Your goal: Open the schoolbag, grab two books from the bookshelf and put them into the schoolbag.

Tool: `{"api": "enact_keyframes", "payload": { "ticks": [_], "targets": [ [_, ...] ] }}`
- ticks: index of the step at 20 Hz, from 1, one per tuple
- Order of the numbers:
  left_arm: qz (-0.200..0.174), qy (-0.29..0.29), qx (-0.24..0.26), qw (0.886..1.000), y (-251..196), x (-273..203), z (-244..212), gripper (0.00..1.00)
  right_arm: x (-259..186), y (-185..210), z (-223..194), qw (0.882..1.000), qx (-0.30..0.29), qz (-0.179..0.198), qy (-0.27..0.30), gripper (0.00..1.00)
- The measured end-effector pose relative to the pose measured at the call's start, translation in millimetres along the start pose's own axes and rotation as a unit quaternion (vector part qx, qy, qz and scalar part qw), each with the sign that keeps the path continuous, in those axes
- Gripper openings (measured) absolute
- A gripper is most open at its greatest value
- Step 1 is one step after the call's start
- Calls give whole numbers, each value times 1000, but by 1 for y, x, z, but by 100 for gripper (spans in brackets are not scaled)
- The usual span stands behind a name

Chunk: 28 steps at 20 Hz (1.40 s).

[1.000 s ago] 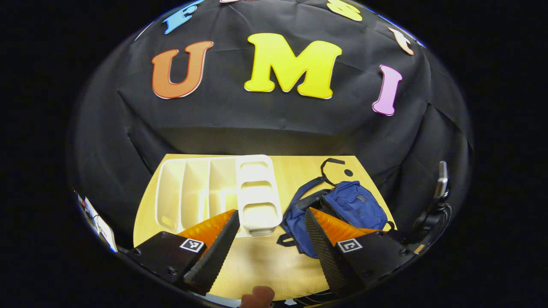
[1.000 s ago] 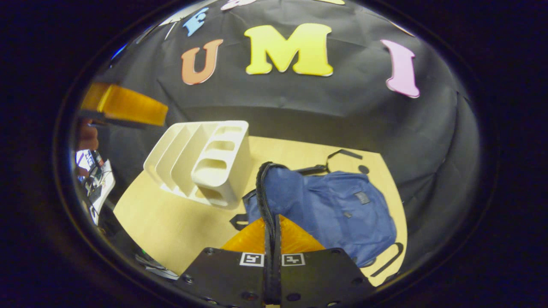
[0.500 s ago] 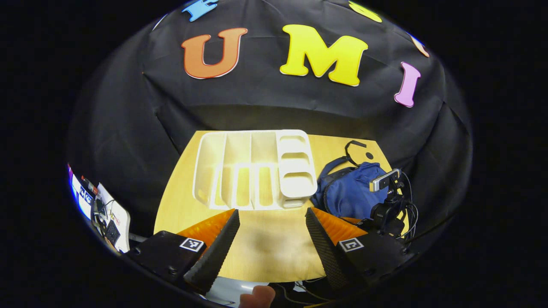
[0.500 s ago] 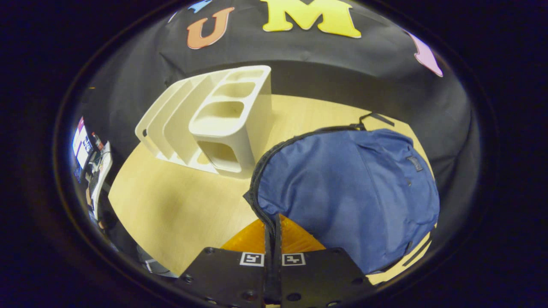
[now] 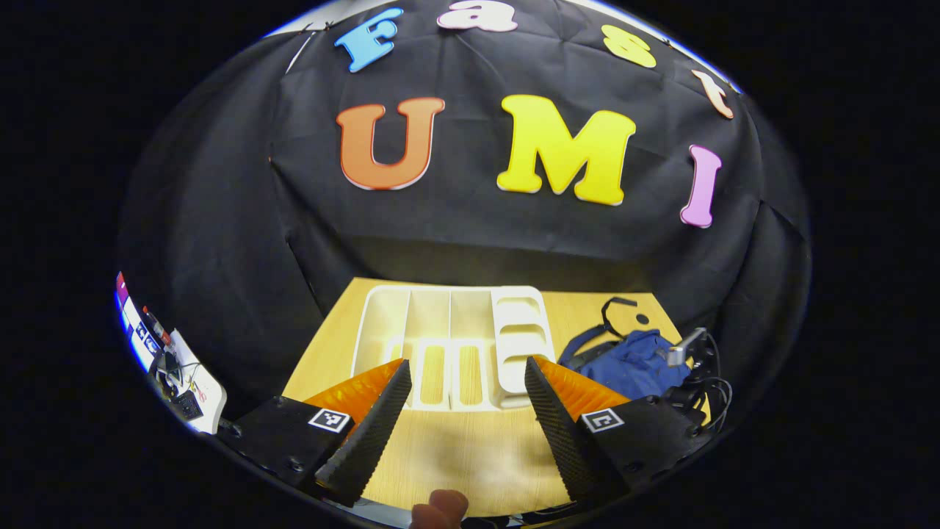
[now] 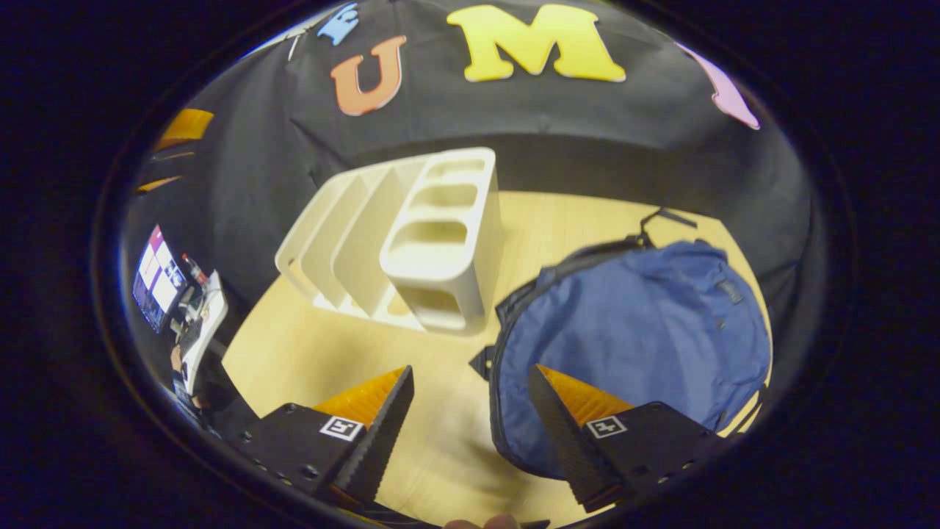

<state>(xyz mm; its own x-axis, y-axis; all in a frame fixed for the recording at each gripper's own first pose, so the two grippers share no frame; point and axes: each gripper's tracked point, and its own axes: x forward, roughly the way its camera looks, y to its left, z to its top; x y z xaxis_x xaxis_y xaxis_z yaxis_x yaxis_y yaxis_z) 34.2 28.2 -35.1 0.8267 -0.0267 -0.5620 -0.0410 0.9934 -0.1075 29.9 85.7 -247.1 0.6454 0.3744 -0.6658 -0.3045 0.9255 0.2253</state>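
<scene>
Two grippers are hanging spread and empty above the wooden table point(image 6: 323, 353). The right gripper point(image 6: 470, 411) is hovering by the near edge of the blue schoolbag point(image 6: 631, 330), which is lying flat on the table's right side with its dark zipper edging curving along its left rim. The left gripper point(image 5: 466, 404) is facing the white bookshelf point(image 5: 455, 345), which is standing just left of the bag with its slots looking empty.

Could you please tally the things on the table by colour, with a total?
White: 1, the bookshelf, its slots showing no books.
Blue: 1, the schoolbag, lying beside the bookshelf.
Total: 2 on the wooden table.
</scene>
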Motion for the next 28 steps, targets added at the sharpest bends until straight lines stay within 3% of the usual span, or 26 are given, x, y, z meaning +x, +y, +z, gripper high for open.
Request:
{"api": "enact_keyframes", "payload": {
  "ticks": [3, 7, 10, 12, 16, 17, 18, 19, 22, 23, 28],
  "targets": [
    [-5, -73, -5, 997, -5, -6, 42, 98, -62, -22, 98, 989, 6, -56, -135, 96],
    [-11, -148, -35, 988, -4, -22, 91, 98, -158, -41, 196, 947, -10, -130, -295, 96],
    [-2, -185, -14, 983, -1, -35, 112, 98, -207, -42, 233, 914, -31, -166, -369, 96],
    [-8, -207, 4, 978, -8, -42, 118, 98, -229, -31, 239, 902, -38, -171, -395, 94],
    [3, -250, 42, 967, -24, -60, 120, 98, -239, -17, 236, 900, -27, -165, -402, 96],
    [3, -256, 49, 965, -29, -63, 117, 93, -241, -15, 235, 900, -27, -165, -402, 96],
    [1, -259, 50, 965, -34, -65, 114, 93, -241, -14, 234, 900, -27, -165, -402, 96],
    [-3, -256, 46, 965, -40, -65, 109, 100, -238, -15, 235, 900, -29, -164, -402, 98],
    [-10, -251, 30, 967, -43, -64, 105, 93, -242, -18, 235, 900, -30, -168, -401, 96],
    [-9, -252, 29, 967, -41, -64, 106, 97, -244, -20, 235, 900, -30, -170, -401, 94],
    [0, -266, 35, 963, -41, -64, 112, 95, -244, -22, 235, 900, -30, -172, -399, 96]
  ]
}}
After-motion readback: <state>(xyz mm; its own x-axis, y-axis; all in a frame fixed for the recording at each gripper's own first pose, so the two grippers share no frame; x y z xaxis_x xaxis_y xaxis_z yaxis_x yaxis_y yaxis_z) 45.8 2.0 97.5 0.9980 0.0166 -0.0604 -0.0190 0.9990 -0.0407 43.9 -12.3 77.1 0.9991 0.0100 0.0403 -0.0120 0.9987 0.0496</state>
